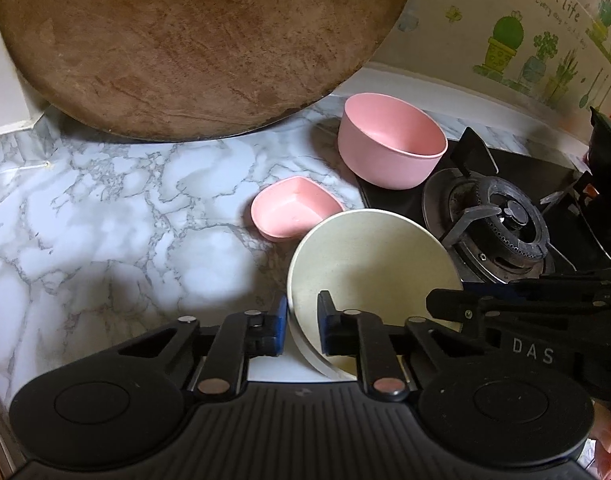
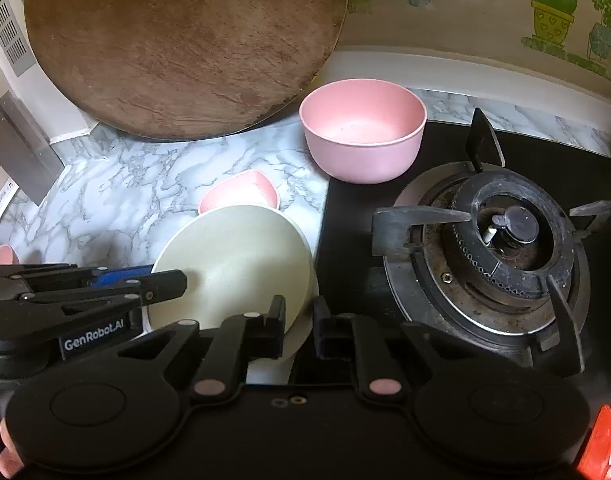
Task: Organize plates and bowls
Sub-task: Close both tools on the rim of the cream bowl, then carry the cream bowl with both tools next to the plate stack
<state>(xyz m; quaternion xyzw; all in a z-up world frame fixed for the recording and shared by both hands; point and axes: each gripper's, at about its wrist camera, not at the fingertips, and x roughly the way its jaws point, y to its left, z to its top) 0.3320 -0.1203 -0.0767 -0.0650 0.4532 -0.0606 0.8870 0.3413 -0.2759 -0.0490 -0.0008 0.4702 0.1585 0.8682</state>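
Two handheld grippers angle downward side by side. The left gripper [image 1: 302,322] and the right gripper [image 2: 299,326] each have jaws pinched nearly closed on a rim.

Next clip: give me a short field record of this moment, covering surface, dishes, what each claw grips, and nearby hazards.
surface: marble counter beside a gas burner
held dish: cream bowl, tilted
left claw: shut on the cream bowl's rim
right claw: shut on the same bowl's opposite rim
other dishes: pink bowl, upright; small pink dish
backdrop: round wooden board leaning on the wall
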